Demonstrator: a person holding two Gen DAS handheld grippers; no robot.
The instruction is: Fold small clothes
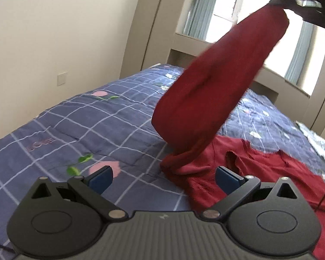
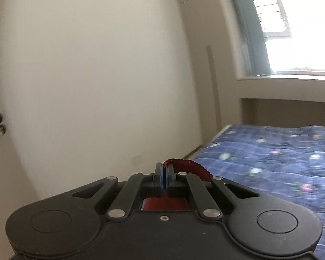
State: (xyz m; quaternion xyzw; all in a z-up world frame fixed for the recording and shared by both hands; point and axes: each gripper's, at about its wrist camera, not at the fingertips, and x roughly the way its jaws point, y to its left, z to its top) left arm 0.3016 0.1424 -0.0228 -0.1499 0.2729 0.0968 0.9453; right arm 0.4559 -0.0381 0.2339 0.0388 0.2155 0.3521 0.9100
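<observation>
A dark red garment (image 1: pixel 218 82) hangs in the left wrist view, one part lifted high toward the top right, the rest lying crumpled on the bed (image 1: pixel 260 169). My left gripper (image 1: pixel 163 178) is open and empty, low over the bed, just left of the garment's lower end. My right gripper (image 1: pixel 301 6) shows at the top right holding the lifted part. In the right wrist view my right gripper (image 2: pixel 164 169) is shut on the red cloth edge (image 2: pixel 190 166), raised well above the bed.
The bed has a blue checked quilt (image 1: pixel 86 125) with pink and green prints. A cream wall lies to the left, a window with pale curtains (image 1: pixel 231 6) behind the bed. Patterned cloth (image 1: pixel 318 140) lies at the bed's right edge.
</observation>
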